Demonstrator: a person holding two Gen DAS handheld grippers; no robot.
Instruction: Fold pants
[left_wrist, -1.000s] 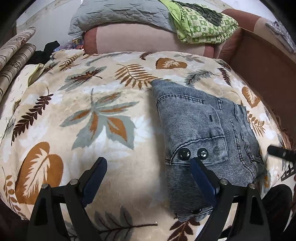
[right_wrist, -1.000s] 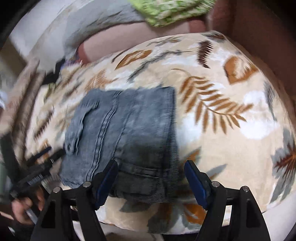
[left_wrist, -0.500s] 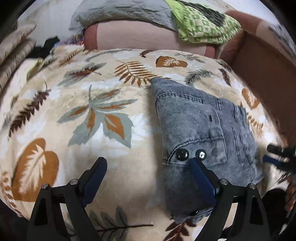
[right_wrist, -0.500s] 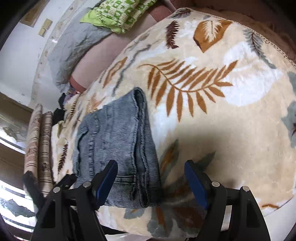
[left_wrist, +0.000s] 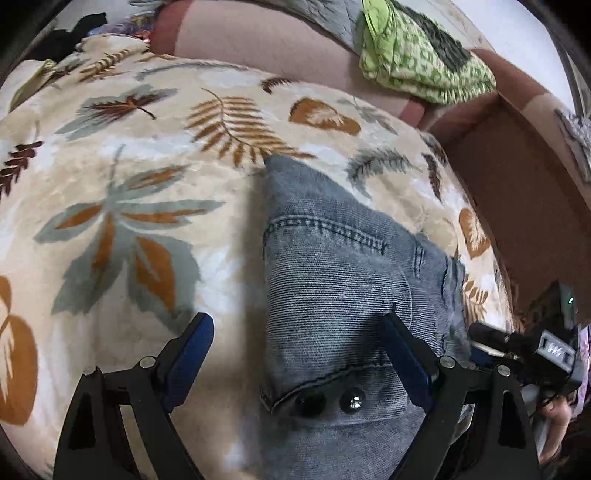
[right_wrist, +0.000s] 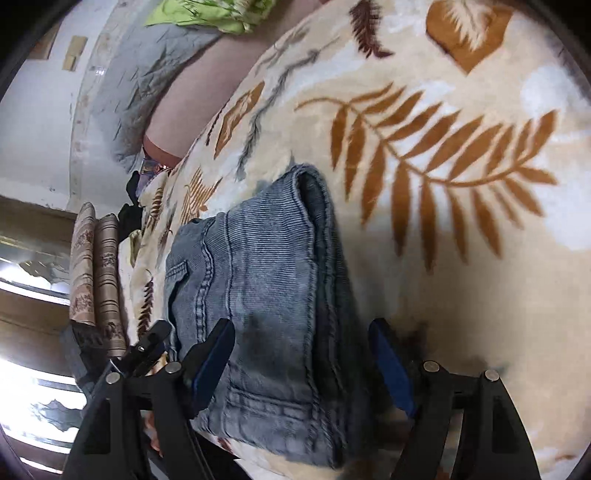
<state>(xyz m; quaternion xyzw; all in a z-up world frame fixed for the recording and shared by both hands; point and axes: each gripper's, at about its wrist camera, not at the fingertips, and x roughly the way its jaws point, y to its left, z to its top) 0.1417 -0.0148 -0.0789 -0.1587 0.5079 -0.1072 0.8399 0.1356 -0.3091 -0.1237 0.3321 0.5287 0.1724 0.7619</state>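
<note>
1. Pants are lying folded in a thick grey-blue bundle on the leaf-print blanket, near its front edge.
2. Left hand-held gripper is hanging over the pants with its blue fingers spread wide, pinching nothing.
3. Right hand-held gripper is also hanging spread wide over the pants' folded edge, holding nothing.
4. Green cloth is sitting far back on the pink sofa.

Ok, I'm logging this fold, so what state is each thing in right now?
jeans: folded into a compact stack, lying on the blanket
blanket: spread flat under the jeans
left gripper: open, empty
right gripper: open, empty
</note>
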